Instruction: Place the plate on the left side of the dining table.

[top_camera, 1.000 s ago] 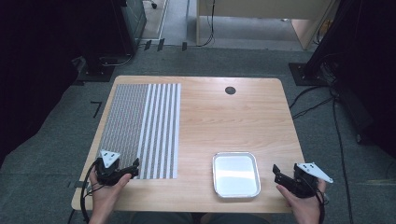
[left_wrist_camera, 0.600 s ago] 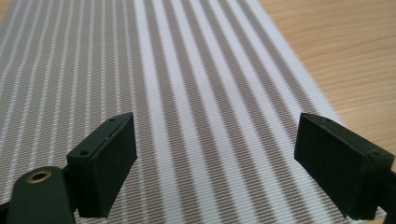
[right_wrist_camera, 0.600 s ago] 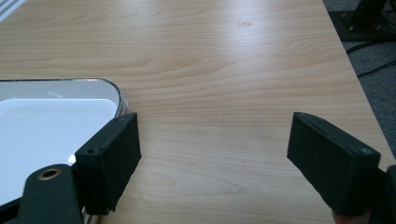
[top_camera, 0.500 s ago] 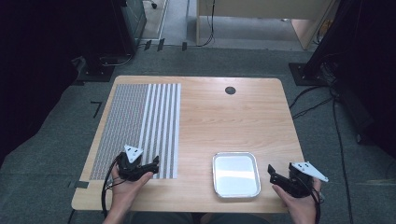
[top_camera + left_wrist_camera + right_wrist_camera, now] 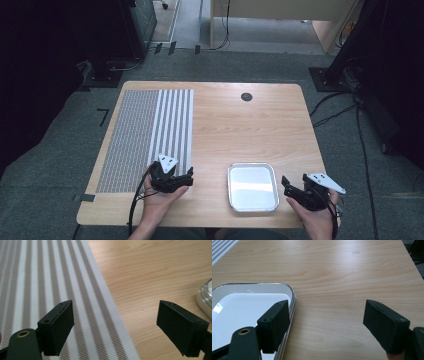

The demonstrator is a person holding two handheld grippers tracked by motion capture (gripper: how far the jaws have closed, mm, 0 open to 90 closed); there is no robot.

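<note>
High view: wood table (image 5: 240, 130) fills mid-frame, dark floor around it. Striped mat (image 5: 150, 135) lies flat on the table's left part, running from the far edge toward the near edge. Metal tray (image 5: 252, 186) sits lower centre-right, near the front edge, empty and bright. Small black round spot (image 5: 246, 96) on the table near the far edge, well apart from both.

Left gripper (image 5: 186, 176) at lower left of centre, held in a hand (image 5: 159, 199) coming up from the bottom edge. It sits over the mat's near right corner, jaws pointing right toward the tray. In the left gripper view the jaws stand wide apart with nothing between them; the mat's right edge (image 5: 75, 302) runs under the gap, bare wood to the right, and the tray's rim (image 5: 206, 298) shows at the right border.

Right gripper (image 5: 287, 186) at lower right, just beside the tray's right rim, held in the other hand (image 5: 316, 220). Jaws wide, nothing held; they have just been closing a little, with only bare table between them. In the right gripper view the left jaw overlaps the tray's rim (image 5: 292, 298) at lower left; whether it touches I cannot tell.
</note>
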